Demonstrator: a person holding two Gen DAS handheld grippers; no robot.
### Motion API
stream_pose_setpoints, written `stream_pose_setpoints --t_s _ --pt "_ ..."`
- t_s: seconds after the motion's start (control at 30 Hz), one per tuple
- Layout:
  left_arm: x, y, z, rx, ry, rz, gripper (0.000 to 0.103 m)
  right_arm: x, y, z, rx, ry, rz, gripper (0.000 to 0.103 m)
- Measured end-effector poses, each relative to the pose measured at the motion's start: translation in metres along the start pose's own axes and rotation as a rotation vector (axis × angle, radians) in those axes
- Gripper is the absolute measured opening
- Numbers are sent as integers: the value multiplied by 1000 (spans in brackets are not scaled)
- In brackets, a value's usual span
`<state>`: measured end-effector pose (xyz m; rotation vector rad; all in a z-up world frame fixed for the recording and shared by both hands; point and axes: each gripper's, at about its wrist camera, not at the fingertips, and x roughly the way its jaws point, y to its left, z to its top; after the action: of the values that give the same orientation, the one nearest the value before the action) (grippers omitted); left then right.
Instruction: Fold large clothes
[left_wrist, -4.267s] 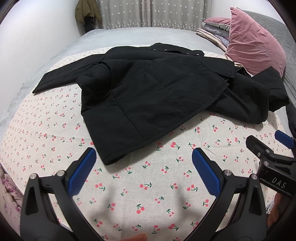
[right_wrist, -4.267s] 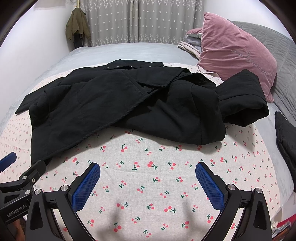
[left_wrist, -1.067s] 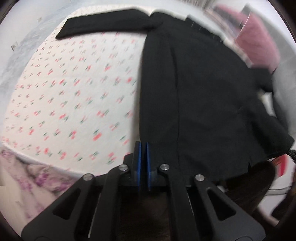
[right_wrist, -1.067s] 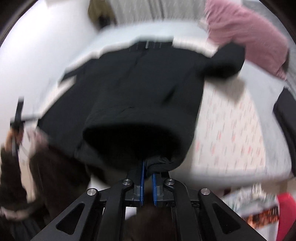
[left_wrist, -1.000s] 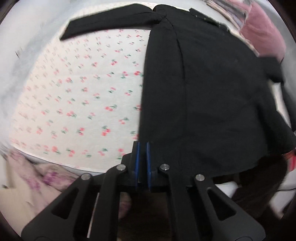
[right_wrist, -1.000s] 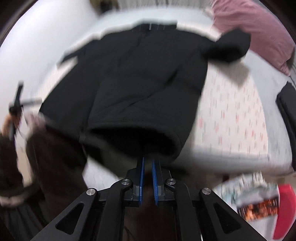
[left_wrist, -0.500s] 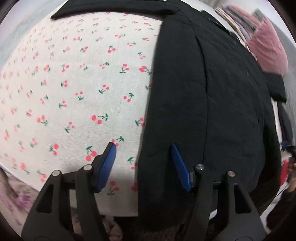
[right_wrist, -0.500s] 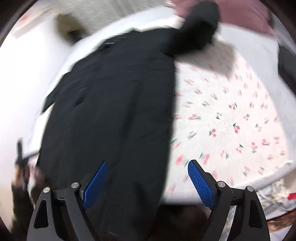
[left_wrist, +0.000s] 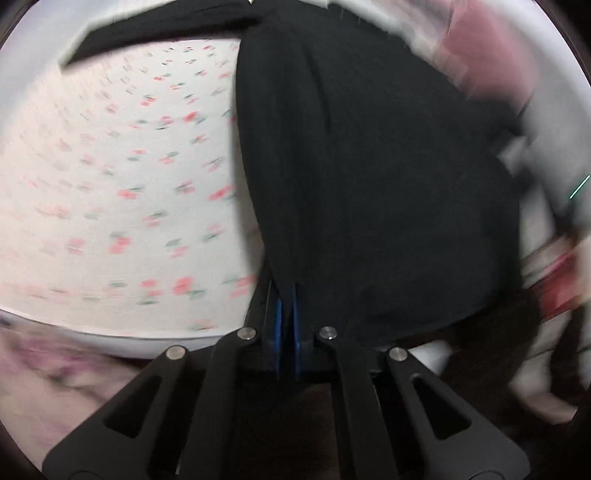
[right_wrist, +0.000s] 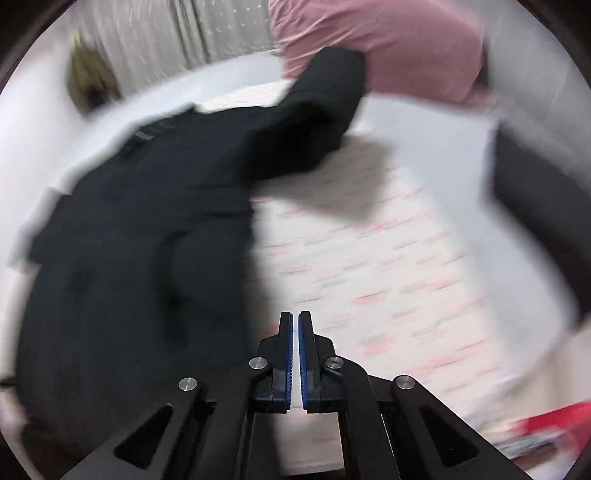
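A black coat (left_wrist: 369, 166) lies lengthwise on the cherry-print bed sheet (left_wrist: 110, 184), one sleeve stretched to the far left. My left gripper (left_wrist: 286, 306) is shut on the coat's near hem corner, the cloth pinched between its blue pads. In the right wrist view the coat (right_wrist: 147, 240) fills the left half, its other sleeve (right_wrist: 325, 99) pointing up at the pink pillow. My right gripper (right_wrist: 295, 321) is shut with nothing between its pads, just right of the coat's edge over the sheet (right_wrist: 388, 258). Both views are motion-blurred.
A pink velvet pillow (right_wrist: 388, 44) lies at the head of the bed on the right. A dark garment (right_wrist: 546, 221) lies at the right bed edge. Grey curtains (right_wrist: 184, 33) and a hanging olive jacket (right_wrist: 88, 77) are at the back. Something red (right_wrist: 554, 424) lies on the floor.
Half a second ago both grippers were open over the coat's near hem. Now both are shut, the left on the hem corner, the right on nothing. Both views have swung.
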<state>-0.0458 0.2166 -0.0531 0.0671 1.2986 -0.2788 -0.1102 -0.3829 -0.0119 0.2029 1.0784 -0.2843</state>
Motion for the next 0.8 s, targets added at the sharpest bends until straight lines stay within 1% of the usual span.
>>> stream_pose_setpoints --t_s 0.03,0.07,0.1,0.13,0.2,0.23,0.27,0.3,0.37,0.47,0.53,0.6,0.63,0.7,0.77,0.8 --pt "7 -5 -1 29 5 75 12 0 -3 0 20 12 49 5" --pt "7 -8 -1 31 -11 96 16 -2 -7 -2 39 14 90 5" --pt "4 -10 0 30 -38 110 23 -6 -6 -4 48 4 131 6" --pt "1 -13 2 28 -72 113 29 -7 -5 -5 41 -3 138 11" --pt "-4 -16 14 27 -131 103 62 -11 8 -10 4 -4 164 28" --pt "-8 -17 16 20 -158 102 66 -12 13 -9 2 0 174 47" --pt "-9 -16 22 9 -183 102 66 -11 16 -6 10 0 192 59" --pt "-9 -14 31 -4 -197 100 67 -11 17 -4 19 -7 199 61" --pt "-8 -6 48 -54 -210 94 70 -3 17 4 37 -23 199 61" --pt "-6 6 68 -165 -219 86 72 7 17 17 78 -31 206 61" --pt "-4 15 86 -230 -245 48 74 14 14 26 137 -22 214 61" --pt "-4 19 98 -261 -275 23 82 18 19 35 165 -4 243 61" --pt "-3 24 109 -275 -298 23 83 19 24 39 169 2 255 62" --pt "-13 41 118 -297 -327 47 83 20 40 50 177 -7 283 62" --pt "-8 63 135 -350 -346 77 83 21 59 61 180 -29 312 64" --pt "-4 77 141 -381 -354 76 83 22 67 65 178 -39 323 66"
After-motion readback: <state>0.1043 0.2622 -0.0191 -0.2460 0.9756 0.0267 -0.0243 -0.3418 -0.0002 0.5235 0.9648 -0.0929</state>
